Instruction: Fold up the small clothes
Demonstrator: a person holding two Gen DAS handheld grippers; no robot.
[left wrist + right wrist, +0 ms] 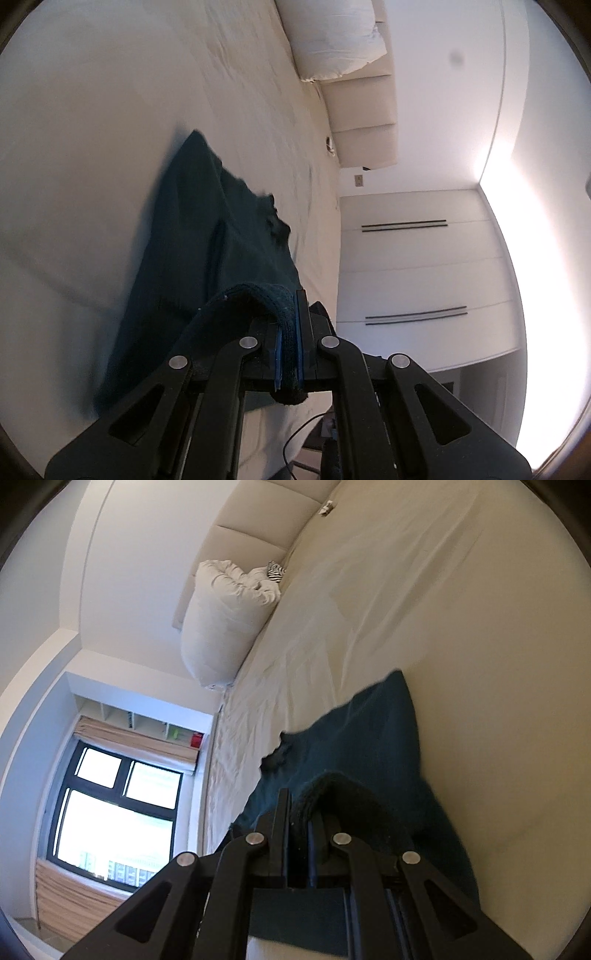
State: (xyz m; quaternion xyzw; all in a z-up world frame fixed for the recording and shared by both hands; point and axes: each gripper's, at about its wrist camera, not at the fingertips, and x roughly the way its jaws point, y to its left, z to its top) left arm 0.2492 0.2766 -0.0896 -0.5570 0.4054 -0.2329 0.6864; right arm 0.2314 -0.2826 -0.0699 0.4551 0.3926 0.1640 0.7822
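A dark teal garment [192,258] lies spread on the white bed sheet [92,147]. My left gripper [290,310] is shut on its thick ribbed edge, which passes between the blue pads and hangs out below. In the right wrist view the same garment [369,738] stretches away over the sheet [480,627]. My right gripper [299,812] is shut on another part of the ribbed edge, which bunches up over the right finger. Both grippers hold the near edge a little above the bed.
A white pillow [332,33] leans on the padded headboard [365,122]; it also shows in the right wrist view [221,627]. A small striped item [276,570] sits by the pillow. A wardrobe [406,258], a window [118,812] and a floor cable [295,439] lie beyond the bed.
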